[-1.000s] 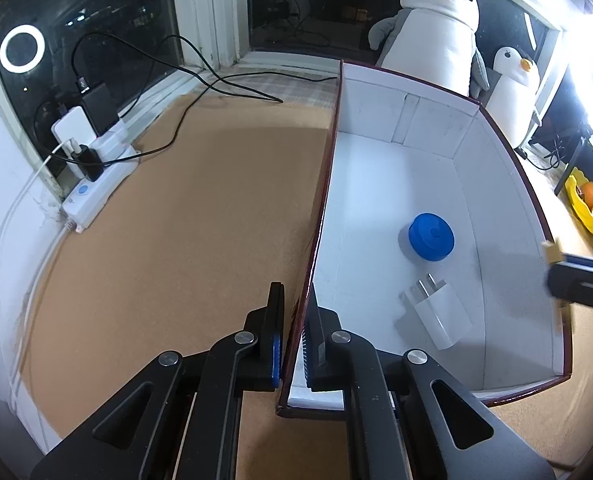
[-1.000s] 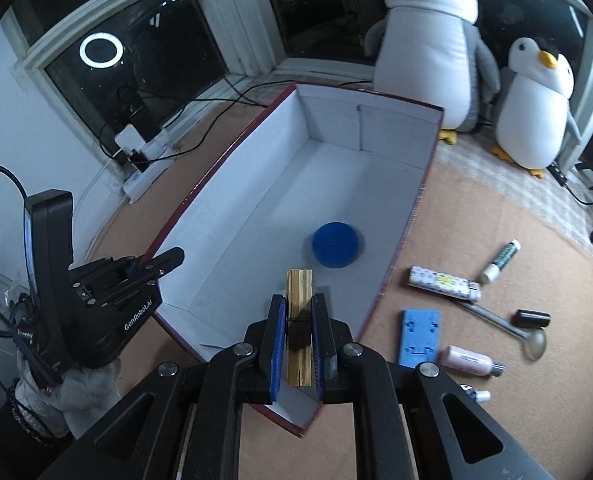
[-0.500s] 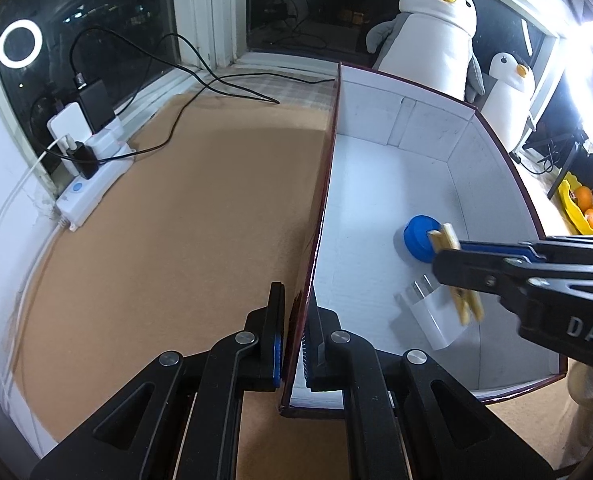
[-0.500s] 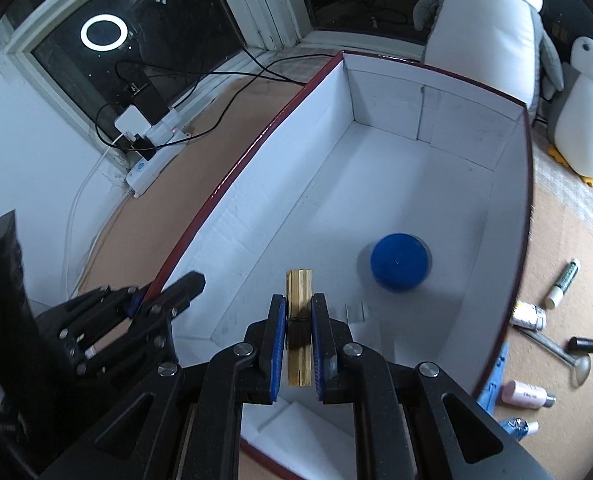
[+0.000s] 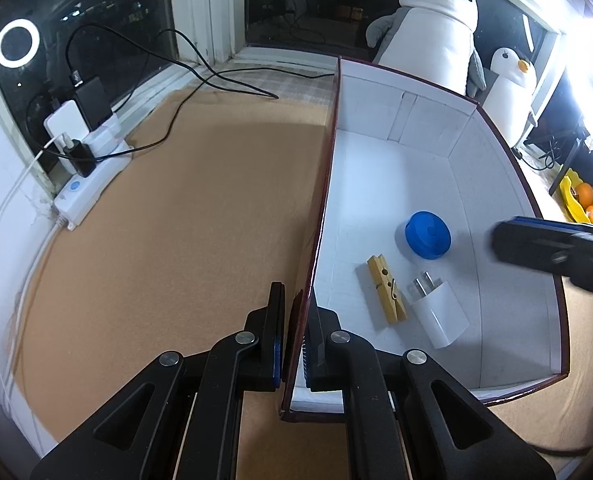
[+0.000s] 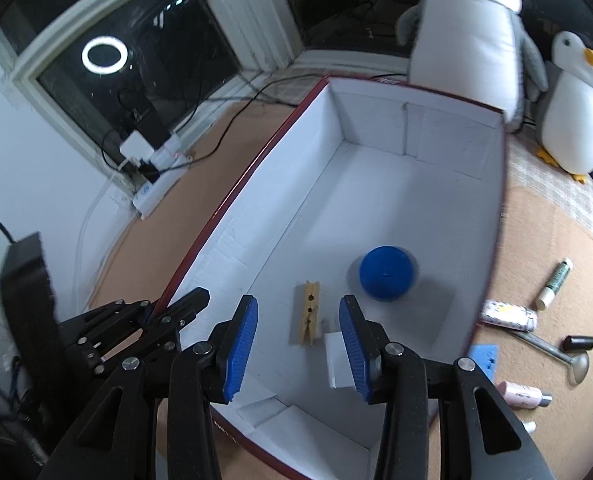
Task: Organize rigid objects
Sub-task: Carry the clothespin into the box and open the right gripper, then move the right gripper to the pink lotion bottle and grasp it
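Clothespin (image 6: 309, 313) lies flat on the white floor of the box (image 6: 492, 216), released there as one more hard item sorted out of the loose pile. Above it the right gripper (image 6: 298, 346) hangs with its blue pads (image 6: 238, 342) spread and nothing between them; its jaws have just been opening, which is how the peg came to rest below. Nearest in the other view, the left gripper (image 5: 294, 334) is clenched on the box's dark red side wall, one finger outside and one inside, a grip that looks meant to steady the light cardboard while things are dropped in. Just beside the peg sits a white charger plug (image 5: 436, 312), and a little farther in a blue round lid (image 5: 427, 234), all three near one another at the near end, leaving the far end bare for more. Outside the box on the brown mat, a spoon (image 6: 556, 354), a small pink bottle (image 6: 524, 394) and a marker (image 6: 554, 284) lie waiting, probably the next to be collected. Beyond, two stuffed penguins (image 6: 468, 36) stand by the window.
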Action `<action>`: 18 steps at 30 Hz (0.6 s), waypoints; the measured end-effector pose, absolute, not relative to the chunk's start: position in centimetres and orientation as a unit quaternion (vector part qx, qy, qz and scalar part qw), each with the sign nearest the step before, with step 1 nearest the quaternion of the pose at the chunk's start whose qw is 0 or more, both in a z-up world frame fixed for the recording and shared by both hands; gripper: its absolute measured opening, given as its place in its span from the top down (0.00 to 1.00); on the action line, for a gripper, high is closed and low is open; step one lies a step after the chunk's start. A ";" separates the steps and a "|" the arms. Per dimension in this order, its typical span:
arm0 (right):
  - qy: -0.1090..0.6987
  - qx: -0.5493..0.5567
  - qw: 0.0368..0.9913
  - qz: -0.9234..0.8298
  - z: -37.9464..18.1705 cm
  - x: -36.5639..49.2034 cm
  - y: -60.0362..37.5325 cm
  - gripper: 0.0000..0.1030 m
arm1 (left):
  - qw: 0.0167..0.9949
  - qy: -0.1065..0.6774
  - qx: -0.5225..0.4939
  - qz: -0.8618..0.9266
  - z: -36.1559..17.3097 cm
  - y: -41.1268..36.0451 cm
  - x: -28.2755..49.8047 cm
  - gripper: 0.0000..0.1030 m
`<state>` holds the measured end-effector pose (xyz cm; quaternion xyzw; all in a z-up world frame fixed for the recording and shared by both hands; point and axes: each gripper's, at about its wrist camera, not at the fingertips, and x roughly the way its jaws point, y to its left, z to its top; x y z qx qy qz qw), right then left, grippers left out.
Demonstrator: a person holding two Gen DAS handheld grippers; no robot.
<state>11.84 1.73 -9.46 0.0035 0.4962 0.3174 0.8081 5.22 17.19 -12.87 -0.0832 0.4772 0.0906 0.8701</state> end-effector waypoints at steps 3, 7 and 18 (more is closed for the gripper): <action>0.489 0.022 0.816 0.308 -8.8 11.7 -0.6 0.62 | 0.868 0.481 -0.079 0.092 -12.9 17.1 5.4 0.94; 0.484 0.040 0.826 0.287 -8.4 11.8 -4.4 0.62 | 0.865 0.487 -0.074 0.094 -13.0 17.1 5.6 0.94; 0.507 0.049 0.835 0.210 -11.4 13.3 -14.7 0.62 | 0.857 0.502 -0.055 0.102 -13.3 16.5 6.2 0.89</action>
